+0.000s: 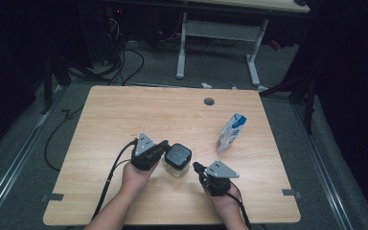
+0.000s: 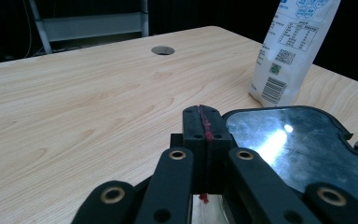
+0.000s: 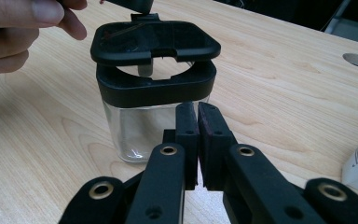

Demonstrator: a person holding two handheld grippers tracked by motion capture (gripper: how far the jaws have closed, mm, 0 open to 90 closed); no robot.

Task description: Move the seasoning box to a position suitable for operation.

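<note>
High view looks down on the table (image 1: 124, 110); both gripper views, low and close, share the jar (image 3: 154, 93).

Dim, dark surroundings; overhead light glares on the lid (image 2: 303, 144); images soft.

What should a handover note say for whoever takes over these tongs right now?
Left tongs: shut, tips at the rear edge of the black lid, which sits slightly raised on the jar.
Right tongs: nearly closed, holding nothing, just short of the glass jar's front.
Jar stands upright near the table's front centre; white pouch stands apart from it.
Done: lid apparently lifted partway.
Left: probably open it fully; jar looks empty.
</note>
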